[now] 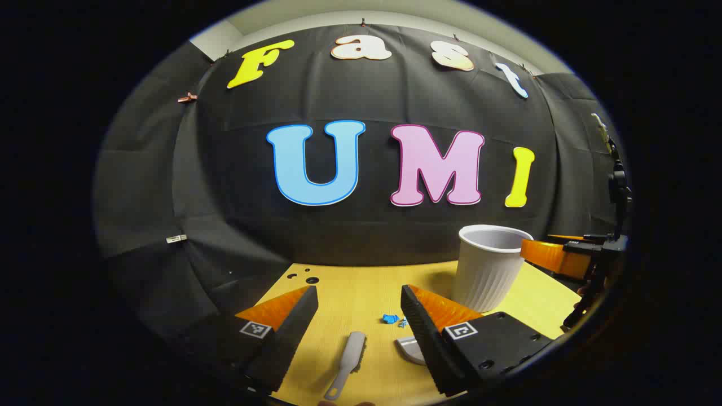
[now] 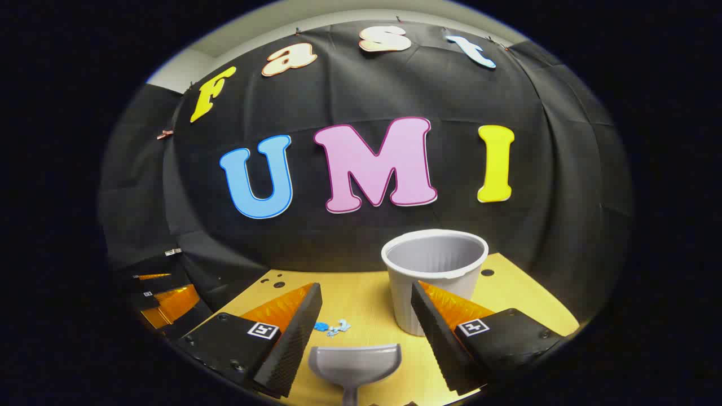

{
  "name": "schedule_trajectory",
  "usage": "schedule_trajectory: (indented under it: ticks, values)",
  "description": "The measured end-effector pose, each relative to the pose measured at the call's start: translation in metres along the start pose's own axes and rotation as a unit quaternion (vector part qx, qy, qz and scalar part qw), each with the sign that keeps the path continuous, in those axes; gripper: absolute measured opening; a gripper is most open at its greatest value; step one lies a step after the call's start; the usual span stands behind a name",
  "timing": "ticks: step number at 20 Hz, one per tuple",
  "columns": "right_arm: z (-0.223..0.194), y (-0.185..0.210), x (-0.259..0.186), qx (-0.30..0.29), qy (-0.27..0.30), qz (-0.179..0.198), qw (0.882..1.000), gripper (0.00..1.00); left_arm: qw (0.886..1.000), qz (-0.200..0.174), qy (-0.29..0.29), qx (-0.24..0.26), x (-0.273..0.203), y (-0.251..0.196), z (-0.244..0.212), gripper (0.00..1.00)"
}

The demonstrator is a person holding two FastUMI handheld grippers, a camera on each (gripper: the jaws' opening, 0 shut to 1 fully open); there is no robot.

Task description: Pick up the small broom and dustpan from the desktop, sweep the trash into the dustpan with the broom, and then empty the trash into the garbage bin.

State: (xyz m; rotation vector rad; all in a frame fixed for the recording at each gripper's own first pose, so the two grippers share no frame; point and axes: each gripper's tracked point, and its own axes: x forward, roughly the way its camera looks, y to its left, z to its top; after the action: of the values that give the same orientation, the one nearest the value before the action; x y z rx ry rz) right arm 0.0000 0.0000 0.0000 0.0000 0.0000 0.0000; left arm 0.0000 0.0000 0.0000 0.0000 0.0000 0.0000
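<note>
Left gripper view: left gripper [image 1: 359,310] hangs above the light yellow wooden desktop [image 1: 350,293], aimed level toward the booth wall, fingers spread wide with nothing between them. Small grey plastic broom [image 1: 347,362] lies flat on the desktop in the gap between the fingers, handle end toward the camera, not touched by either finger. Blue crumpled paper trash [image 1: 390,319] sits just ahead, near the inner edge of the right-hand finger. A grey rounded edge of the dustpan [image 1: 410,347] peeks out beside that finger. White ribbed plastic garbage bin [image 1: 488,265] stands upright on the desktop farther right. The right gripper [image 1: 569,256] shows at the far right edge, beside the bin; its opening can't be judged here.

Right gripper view: right gripper [image 2: 365,307] also poised above the desktop [image 2: 366,307], pointing level at the wall, fingers parted and gripping nothing. Small grey plastic dustpan [image 2: 354,365] lies flat between the fingers, scoop mouth facing away, handle toward the camera, clear of both fingers. Trash [image 2: 331,327] lies just beyond the scoop's left corner. Bin [image 2: 433,270] upright, behind the right-hand finger. Left gripper [image 2: 163,301] visible at the far left.
</note>
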Motion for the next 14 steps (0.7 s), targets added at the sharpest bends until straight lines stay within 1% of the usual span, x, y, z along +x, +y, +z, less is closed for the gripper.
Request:
schedule_trajectory:
  ticks: [2,5,7,12,14]
  values:
    - [-0.015,0.004,-0.005,-0.005,0.019,-0.004,1.0,0.99,1.0,-0.008,0.005,0.009,0.003,0.003,0.0,0.95]
    - [-0.02,0.006,-0.006,-0.006,0.03,-0.012,0.999,0.99,1.0,-0.024,0.01,0.005,0.004,0.001,-0.008,0.96]
    - [-0.022,0.01,-0.007,-0.005,0.031,-0.014,0.999,0.99,1.0,-0.025,0.017,0.005,0.005,0.004,-0.014,0.95]
    - [-0.026,0.022,-0.007,-0.014,0.04,-0.003,0.999,0.99,0.999,-0.024,0.032,0.002,0.006,0.012,-0.023,0.95]
    - [-0.028,0.025,-0.005,-0.019,0.044,0.001,0.999,0.99,0.999,-0.021,0.048,0.01,0.009,0.014,-0.033,0.96]
